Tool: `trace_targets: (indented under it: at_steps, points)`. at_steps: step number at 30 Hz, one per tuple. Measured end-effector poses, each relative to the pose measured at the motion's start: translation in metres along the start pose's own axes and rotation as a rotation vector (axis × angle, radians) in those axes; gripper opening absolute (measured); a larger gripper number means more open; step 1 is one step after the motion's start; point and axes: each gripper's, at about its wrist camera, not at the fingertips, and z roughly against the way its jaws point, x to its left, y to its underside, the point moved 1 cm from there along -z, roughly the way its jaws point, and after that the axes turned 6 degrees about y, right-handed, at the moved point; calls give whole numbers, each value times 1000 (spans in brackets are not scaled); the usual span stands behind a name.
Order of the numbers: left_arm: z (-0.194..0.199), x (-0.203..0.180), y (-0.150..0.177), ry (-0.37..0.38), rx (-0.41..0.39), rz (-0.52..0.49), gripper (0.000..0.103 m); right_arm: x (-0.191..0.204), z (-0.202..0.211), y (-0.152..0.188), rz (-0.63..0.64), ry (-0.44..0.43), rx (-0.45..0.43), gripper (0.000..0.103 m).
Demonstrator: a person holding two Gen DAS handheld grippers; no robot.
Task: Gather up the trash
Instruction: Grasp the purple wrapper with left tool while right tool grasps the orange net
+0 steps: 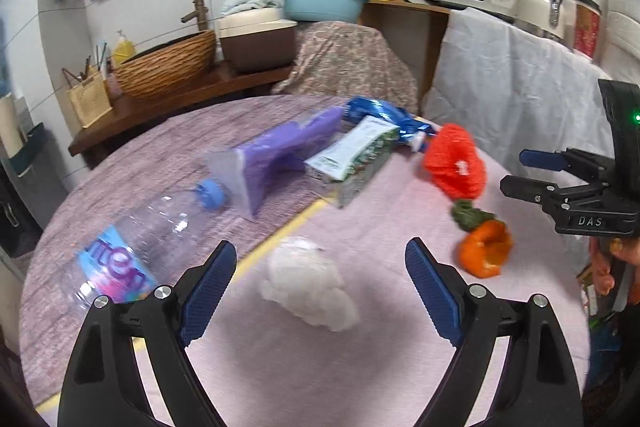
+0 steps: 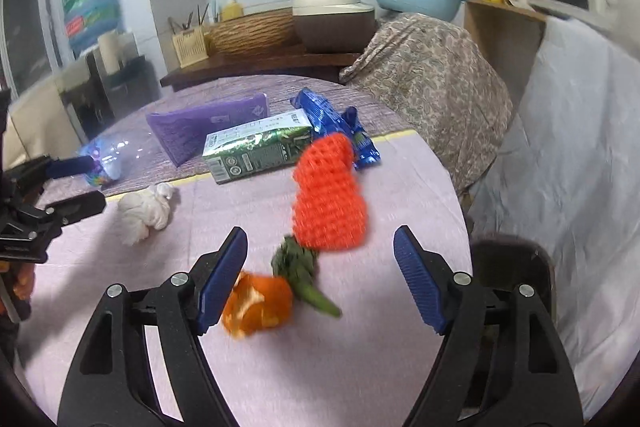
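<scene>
The round table carries a clear bottle, purple pouch, green carton, red net, tissue wad and orange peel. The left gripper gapes wide around the wad; the right gripper gapes wide above the peel.

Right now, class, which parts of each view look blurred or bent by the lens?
Left wrist view: the plastic bottle and purple pouch smear; wall lines curve toward the edges. Right wrist view: the orange peel and red foam net blur, while the blue fingers stay sharp.
</scene>
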Motion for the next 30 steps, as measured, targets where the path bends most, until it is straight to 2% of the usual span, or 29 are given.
trace_targets:
  at_steps: [2, 4, 7, 9, 11, 12, 16, 20, 22, 24, 29, 30]
  points:
    - [-3, 16, 1, -31, 6, -9, 85, 6, -12, -6, 14, 51, 14, 75]
    - [-11, 24, -6, -73, 18, -27, 85, 10, -21, -10, 37, 97, 17, 70]
    - [-25, 30, -16, -112, 38, -68, 85, 13, -33, -9, 61, 117, 52, 52]
    - [-33, 32, -26, -140, 40, -104, 85, 12, -41, -6, 56, 122, 79, 28]
    - [-43, 32, -34, -167, 58, -138, 84, 11, -43, -3, 36, 128, 81, 19]
    - [-49, 33, -38, -181, 67, -151, 79, 10, -43, -2, 28, 128, 80, 16]
    - [-69, 37, -48, -213, 115, -199, 68, 7, -40, 1, 2, 115, 64, 13]
    - [-82, 31, -43, -240, 162, -269, 53, 7, -33, 1, 1, 115, 43, 12]
    - [-85, 27, -40, -289, 156, -310, 47, 8, -32, 2, 6, 119, 33, 12]
    - [-86, 23, -40, -320, 150, -338, 33, 7, -32, 2, 0, 120, 25, 12]
    - [-81, 17, -44, -325, 145, -325, 15, 4, -32, 4, -31, 113, 14, 11]
    - [-79, 18, -46, -326, 140, -314, 15, 4, -31, 4, -34, 113, 9, 11]
